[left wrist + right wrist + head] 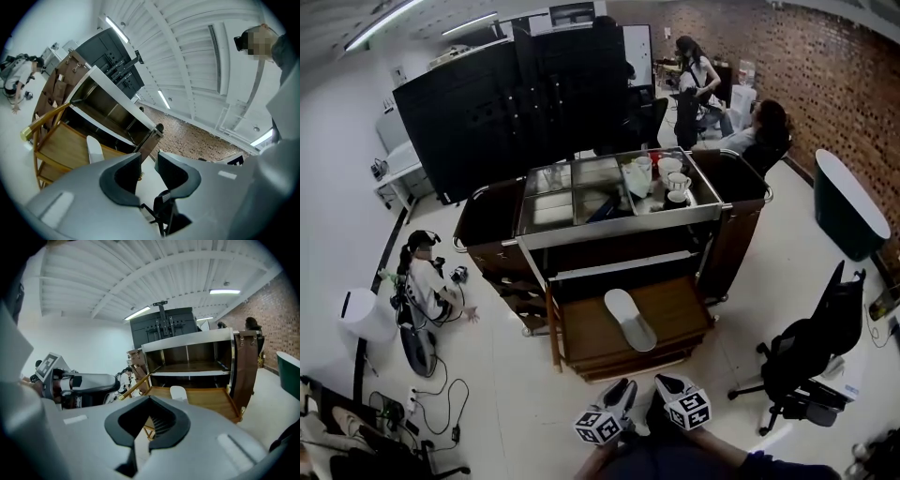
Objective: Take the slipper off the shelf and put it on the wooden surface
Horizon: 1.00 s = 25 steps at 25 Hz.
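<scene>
A white slipper (pixel 630 319) lies sole-down on the wooden surface (pixel 680 305), the low platform at the front of the cart, and nothing touches it. Both grippers hang close to my body, well short of the platform. My left gripper (pixel 624 391) stands open with nothing between its jaws; from its own view (pixel 149 169) the slipper (pixel 95 151) shows beyond, on the wood (pixel 63 145). My right gripper (pixel 662 383) is shut and empty. The right gripper view (pixel 149 400) shows the slipper (pixel 178 393) ahead on the platform (pixel 206 397), with the left gripper (pixel 77 383) beside it.
The cart (pixel 741 220) carries metal trays and white cups (pixel 670 173) on top, with an open shelf (pixel 187 367) below. A black office chair (pixel 806 352) stands to the right. A person (pixel 427 281) sits on the floor at left among cables. A dark tub (pixel 848 206) is far right.
</scene>
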Tool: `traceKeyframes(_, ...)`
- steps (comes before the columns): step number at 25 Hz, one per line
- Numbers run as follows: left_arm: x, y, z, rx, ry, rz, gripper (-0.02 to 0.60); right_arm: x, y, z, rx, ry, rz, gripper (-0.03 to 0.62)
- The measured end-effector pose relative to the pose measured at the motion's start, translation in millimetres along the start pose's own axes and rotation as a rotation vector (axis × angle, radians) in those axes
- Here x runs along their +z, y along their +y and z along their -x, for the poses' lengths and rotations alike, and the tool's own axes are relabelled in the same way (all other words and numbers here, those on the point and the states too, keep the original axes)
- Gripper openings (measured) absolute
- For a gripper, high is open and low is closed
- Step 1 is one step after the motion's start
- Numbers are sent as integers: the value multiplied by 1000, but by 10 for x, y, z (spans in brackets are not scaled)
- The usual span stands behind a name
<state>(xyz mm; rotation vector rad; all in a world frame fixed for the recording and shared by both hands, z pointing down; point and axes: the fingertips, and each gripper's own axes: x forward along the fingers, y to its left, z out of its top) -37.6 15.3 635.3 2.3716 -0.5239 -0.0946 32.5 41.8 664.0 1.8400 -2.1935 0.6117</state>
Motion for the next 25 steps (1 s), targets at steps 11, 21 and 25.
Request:
traceKeyframes(11, -21, -25, 174, 12, -18, 9, 121, 12, 224, 24, 41, 3, 65, 2)
traceKeyframes(21, 10, 17, 232, 30, -35, 13, 120, 42, 309, -13, 65, 0, 101, 2)
traceKeyframes(25, -21, -6, 198, 22, -30, 18, 119, 43, 262, -2, 64, 4, 99, 2)
